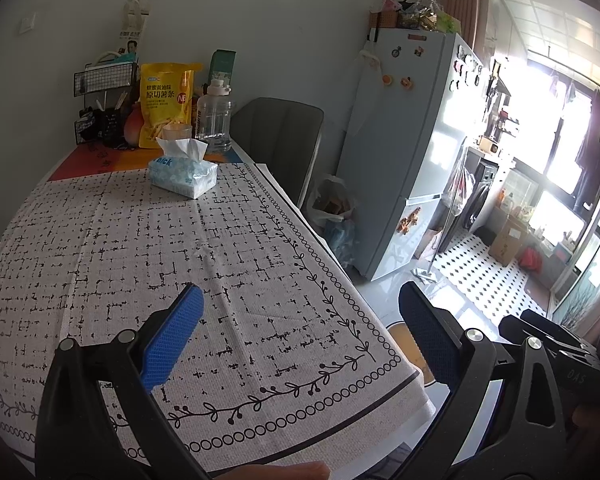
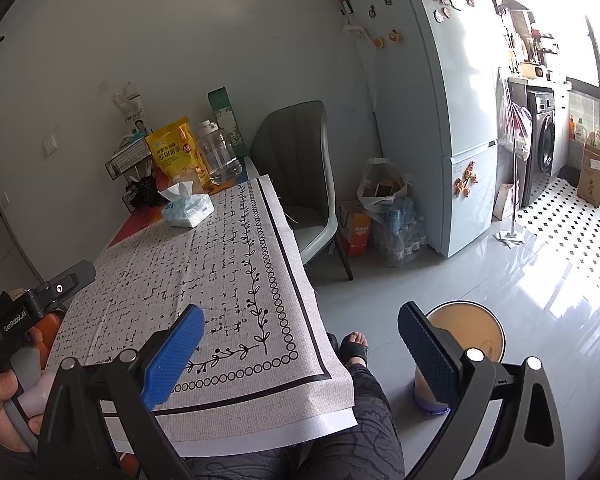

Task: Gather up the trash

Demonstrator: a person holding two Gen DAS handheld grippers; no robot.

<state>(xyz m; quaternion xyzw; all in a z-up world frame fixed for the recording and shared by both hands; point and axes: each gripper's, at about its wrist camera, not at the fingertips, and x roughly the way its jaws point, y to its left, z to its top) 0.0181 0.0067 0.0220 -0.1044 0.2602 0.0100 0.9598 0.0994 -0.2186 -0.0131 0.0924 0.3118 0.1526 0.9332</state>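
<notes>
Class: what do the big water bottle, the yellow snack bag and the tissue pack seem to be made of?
Water bottle: clear hard plastic, probably; you can see through it. Snack bag: glossy printed plastic film, shiny and creased. Tissue pack: thin soft plastic wrap, crinkled, with white paper tissue sticking out.

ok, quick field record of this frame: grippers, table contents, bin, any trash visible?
left gripper: open, empty, above the tablecloth
right gripper: open, empty, past the table corner
tablecloth: patterned; no loose trash visible on it
tissue pack: on the cloth, far end
yellow snack bag: upright at the wall
clear bottle: beside the bag
bin: round, on the floor beside the table; no contents visible
chair: at the table's side
</notes>
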